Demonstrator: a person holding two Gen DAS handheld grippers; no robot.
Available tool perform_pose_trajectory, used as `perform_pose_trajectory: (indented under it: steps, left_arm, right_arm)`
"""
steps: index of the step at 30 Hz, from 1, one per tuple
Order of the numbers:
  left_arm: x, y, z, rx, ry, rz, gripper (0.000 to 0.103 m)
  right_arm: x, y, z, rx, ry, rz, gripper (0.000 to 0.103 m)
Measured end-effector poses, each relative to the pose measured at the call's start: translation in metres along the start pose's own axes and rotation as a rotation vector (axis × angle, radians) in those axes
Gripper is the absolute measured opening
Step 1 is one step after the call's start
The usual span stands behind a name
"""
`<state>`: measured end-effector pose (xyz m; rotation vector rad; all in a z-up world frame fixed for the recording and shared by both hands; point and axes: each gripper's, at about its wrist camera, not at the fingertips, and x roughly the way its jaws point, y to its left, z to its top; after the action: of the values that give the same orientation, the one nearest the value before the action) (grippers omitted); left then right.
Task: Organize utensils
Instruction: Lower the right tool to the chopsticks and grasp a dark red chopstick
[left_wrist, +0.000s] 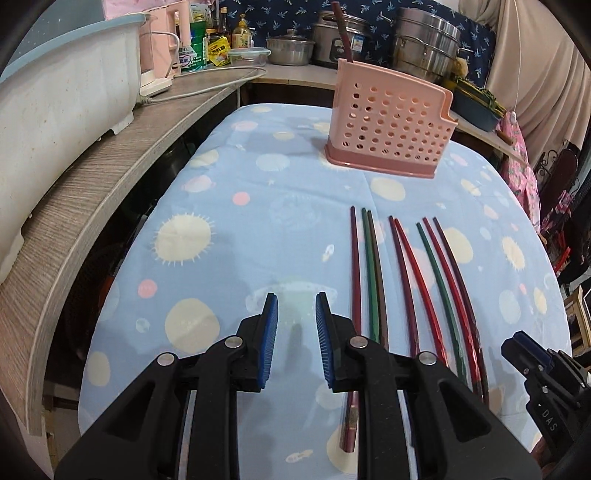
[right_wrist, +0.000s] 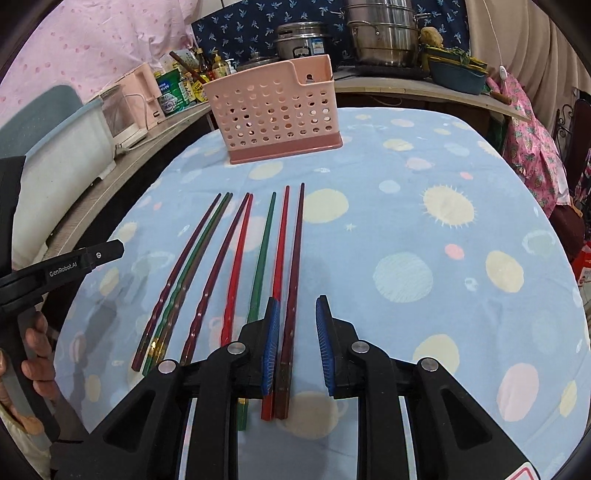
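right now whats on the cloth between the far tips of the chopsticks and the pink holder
Nothing: in the right wrist view only bare tablecloth lies between the chopsticks and the pink holder.

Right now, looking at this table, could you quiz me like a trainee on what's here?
1. True or false: the pink holder lies tipped on its side.
2. How many chopsticks lie loose on the cloth?
3. Whose open jaws frame a chopstick's thick end? A. the left gripper B. the right gripper

Key: 1. False, it stands upright. 2. Eight, side by side, none gripped. 3. B; the left gripper's jaws frame bare cloth.
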<state>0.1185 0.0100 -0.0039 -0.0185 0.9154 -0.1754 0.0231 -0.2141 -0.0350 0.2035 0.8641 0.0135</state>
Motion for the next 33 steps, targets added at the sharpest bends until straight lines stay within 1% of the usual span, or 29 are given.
perform_pose_trajectory:
  steps: [6,11,18,25,31,33]
  left_arm:
    - [0.000,-0.001,-0.011,-0.001,0.021,-0.009,0.020]
    - [0.001,0.000,-0.019,0.000,0.034,-0.004,0.020]
    - [0.000,0.000,-0.025,0.001,0.046,-0.010,0.020]
    - [0.001,-0.002,-0.030,0.007,0.057,-0.013,0.024]
    - [0.001,-0.005,-0.033,0.014,0.061,-0.016,0.026]
    - [0.002,-0.006,-0.034,0.018,0.065,-0.017,0.027]
  right_arm:
    - [0.004,0.004,-0.012,-0.003,0.017,-0.005,0.021]
    - [0.007,0.001,-0.016,0.019,0.029,-0.003,0.021]
    - [0.012,0.001,-0.021,0.015,0.043,-0.011,0.020]
    - [0.011,-0.001,-0.024,0.015,0.040,-0.012,0.019]
    - [0.011,-0.002,-0.027,0.001,0.038,-0.034,0.013]
    - [0.010,-0.004,-0.029,0.006,0.036,-0.039,0.008]
